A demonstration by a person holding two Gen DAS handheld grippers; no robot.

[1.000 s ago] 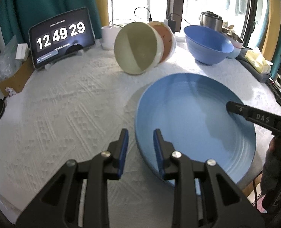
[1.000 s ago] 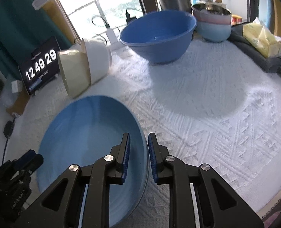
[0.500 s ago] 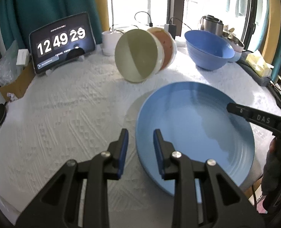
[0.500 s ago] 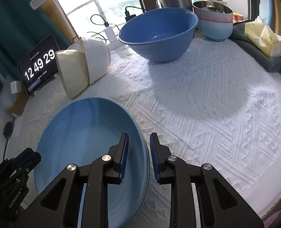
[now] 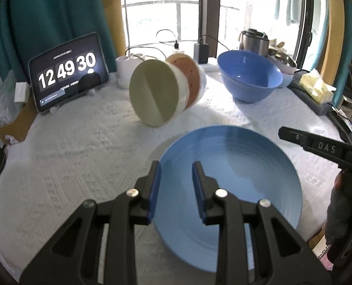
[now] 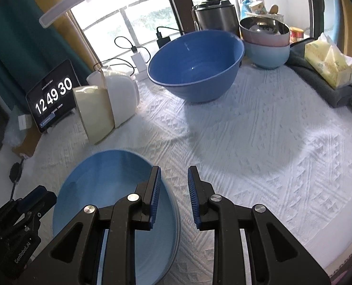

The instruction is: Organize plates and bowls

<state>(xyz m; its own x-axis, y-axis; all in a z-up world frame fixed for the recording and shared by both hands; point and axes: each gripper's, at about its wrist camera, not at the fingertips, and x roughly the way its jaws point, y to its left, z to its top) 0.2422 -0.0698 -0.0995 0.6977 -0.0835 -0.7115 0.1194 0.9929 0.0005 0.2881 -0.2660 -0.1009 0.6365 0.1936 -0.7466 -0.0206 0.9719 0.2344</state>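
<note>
A big blue plate (image 5: 247, 178) hangs a little above the white tablecloth (image 5: 80, 154) and casts a shadow at its left edge. My left gripper (image 5: 177, 187) is shut on the plate's near-left rim. On the opposite rim my right gripper (image 6: 173, 190) is shut on the same plate (image 6: 109, 190). One of the right gripper's fingers (image 5: 294, 137) shows at the plate's far right in the left wrist view. Beyond the plate, a cream bowl (image 5: 154, 95) and an orange-lined bowl (image 5: 187, 71) lie nested on their sides. A large blue bowl (image 6: 195, 64) stands upright at the back.
A stack of bowls (image 6: 266, 45) topped by a steel one stands at the back right, beside a tissue pack (image 6: 328, 61) on a dark cloth. A tablet clock (image 5: 67, 71), a white cup (image 5: 123, 71) and chargers line the window side. The table edge runs near the front right.
Both grippers have risen with the blue plate held between them, and the cloth and bowls have dropped away beneath. The clock has ticked from 29 to 30.
</note>
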